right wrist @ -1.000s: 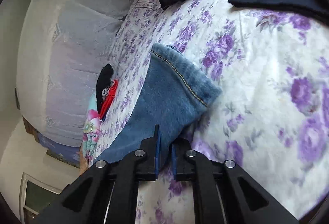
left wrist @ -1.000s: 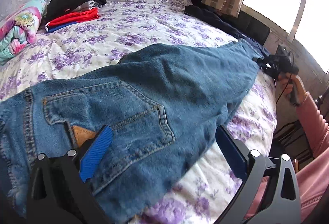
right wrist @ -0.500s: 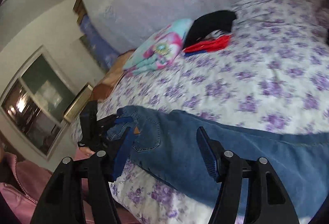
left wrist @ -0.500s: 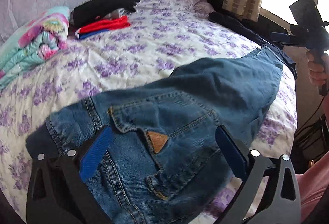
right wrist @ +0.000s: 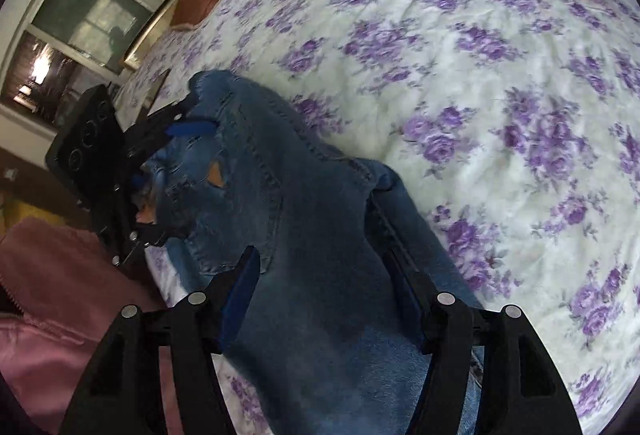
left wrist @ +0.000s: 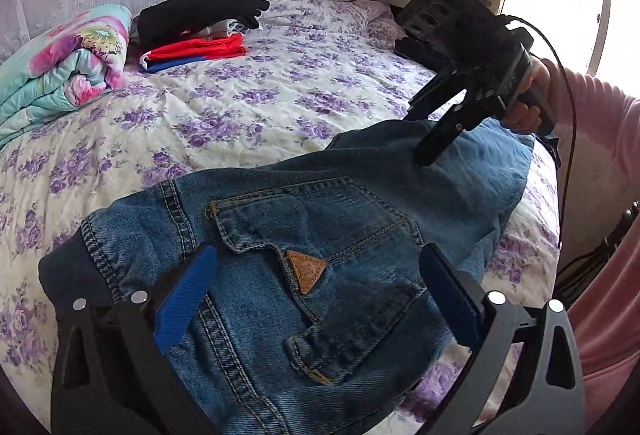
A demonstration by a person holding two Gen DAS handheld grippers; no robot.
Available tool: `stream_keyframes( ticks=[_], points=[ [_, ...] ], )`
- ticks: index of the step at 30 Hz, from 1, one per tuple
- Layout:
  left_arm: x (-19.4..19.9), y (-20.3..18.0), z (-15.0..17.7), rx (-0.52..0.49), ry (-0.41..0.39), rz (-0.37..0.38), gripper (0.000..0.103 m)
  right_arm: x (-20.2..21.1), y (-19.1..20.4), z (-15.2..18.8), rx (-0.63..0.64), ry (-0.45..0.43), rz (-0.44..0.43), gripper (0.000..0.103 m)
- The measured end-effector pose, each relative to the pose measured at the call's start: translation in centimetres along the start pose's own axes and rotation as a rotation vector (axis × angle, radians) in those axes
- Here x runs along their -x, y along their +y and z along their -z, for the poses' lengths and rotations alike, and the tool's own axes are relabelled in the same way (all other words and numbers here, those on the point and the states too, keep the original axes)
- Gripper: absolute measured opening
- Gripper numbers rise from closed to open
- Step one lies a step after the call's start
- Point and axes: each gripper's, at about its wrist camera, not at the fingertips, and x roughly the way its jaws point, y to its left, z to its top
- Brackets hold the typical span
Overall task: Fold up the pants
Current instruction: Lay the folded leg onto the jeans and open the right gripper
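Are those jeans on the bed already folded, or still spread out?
Folded over. The jeans lie doubled, leg fabric bunched behind the back pocket, not stretched along the bed. How neat the fold is, I cannot tell.

left gripper (left wrist: 316, 287) spread, right gripper (right wrist: 324, 289) spread

Both rigs are chunky black plastic: the left gripper (left wrist: 316, 299) has blue ribbed pads (left wrist: 186, 297) and silver screws. The right gripper (left wrist: 436, 131), upper right of the frame, trails a black cable (left wrist: 568, 83). Person's wearing a pink sleeve (left wrist: 612, 139).
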Motion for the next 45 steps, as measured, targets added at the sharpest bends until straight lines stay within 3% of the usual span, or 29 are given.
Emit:
stream_keyframes(
  ticks=[3,5,8,11,13,14,15,16,17,18,20,23,25,28,29,30,34,38,40,41,42,44,45],
  points=[
    [0.0,0.2,0.0,0.007,-0.002,0.012,0.098,0.1,-0.2,-0.2,0.04,0.054,-0.136,0.076],
    [-0.1,0.2,-0.1,0.007,-0.002,0.013,0.098,-0.4,-1.3,-0.3,0.021,0.074,-0.223,0.077],
    [-0.1,0.1,0.0,0.005,-0.002,0.014,0.098,-2.9,-3.0,-1.4,-0.029,0.116,-0.276,0.077],
    [-0.2,0.2,-0.1,0.008,-0.004,0.02,0.098,-3.7,-2.7,-2.0,0.008,0.083,-0.366,0.08],
    [-0.2,0.2,-0.1,0.01,-0.005,0.023,0.098,-3.3,-1.8,-2.7,0.02,0.009,-0.454,0.08],
    [-0.2,0.2,-0.1,0.01,-0.005,0.02,0.098,-2.5,-1.4,-3.1,0.053,-0.035,-0.443,0.075],
    [-0.2,0.3,-0.1,0.012,-0.005,0.017,0.098,-1.7,-1.5,-3.6,0.1,-0.076,-0.388,0.047],
    [-0.3,0.4,-0.1,0.014,-0.005,0.015,0.098,-0.8,-2.7,-3.9,0.112,-0.119,-0.349,0.025],
    [-0.3,0.4,-0.1,0.013,-0.008,0.015,0.098,-0.7,-4.6,-4.1,0.06,-0.137,-0.364,0.007],
    [-0.3,0.3,-0.1,0.009,-0.012,0.018,0.098,-1.4,-6.8,-4.0,-0.012,-0.125,-0.398,0.007],
    [-0.6,0.2,-0.2,0.002,0.003,0.011,0.098,-3.7,-8.2,-3.4,-0.036,-0.078,-0.363,0.007],
    [-0.7,0.1,-0.1,-0.011,0.006,-0.007,0.098,-3.4,-7.9,-3.2,-0.02,-0.093,-0.35,0.007],
    [-0.6,0.2,-0.1,-0.008,0.003,-0.002,0.098,-3.4,-7.0,-3.0,-0.029,-0.092,-0.298,0.012],
    [-0.4,0.3,0.0,-0.006,0.0,-0.001,0.098,-1.3,-4.6,-1.6,-0.026,-0.123,-0.109,0.04],
    [-0.3,0.3,0.0,-0.007,-0.004,-0.003,0.098,0.2,-4.5,-1.1,-0.03,-0.162,-0.032,0.065],
    [-0.1,0.2,0.1,-0.009,-0.008,-0.004,0.098,1.6,-4.0,-0.2,-0.033,-0.219,0.058,0.072],
    [2.2,0.7,-0.2,0.012,-0.076,-0.015,0.098,5.5,0.1,4.5,-0.058,-0.42,0.196,0.072],
    [4.6,0.0,-1.8,0.073,-0.179,0.043,0.098,4.4,5.4,8.5,0.014,-0.552,0.357,0.08],
    [3.4,-0.5,-2.5,0.101,-0.143,0.068,0.098,2.6,6.8,9.5,0.018,-0.573,0.43,0.08],
    [2.1,-0.6,-2.5,0.109,-0.099,0.063,0.098,1.5,7.3,9.7,0.004,-0.573,0.424,0.079],
    [0.8,-0.7,-2.2,0.108,-0.046,0.032,0.098,0.4,7.0,10.0,-0.024,-0.553,0.41,0.078],
    [-1.8,-0.3,-0.6,0.077,0.071,-0.108,0.097,-1.6,5.3,11.8,-0.115,-0.483,0.381,0.076],
    [-1.8,-0.5,0.2,0.03,0.06,-0.136,0.094,-1.8,4.6,13.4,-0.137,-0.484,0.375,0.069]
  ],
)
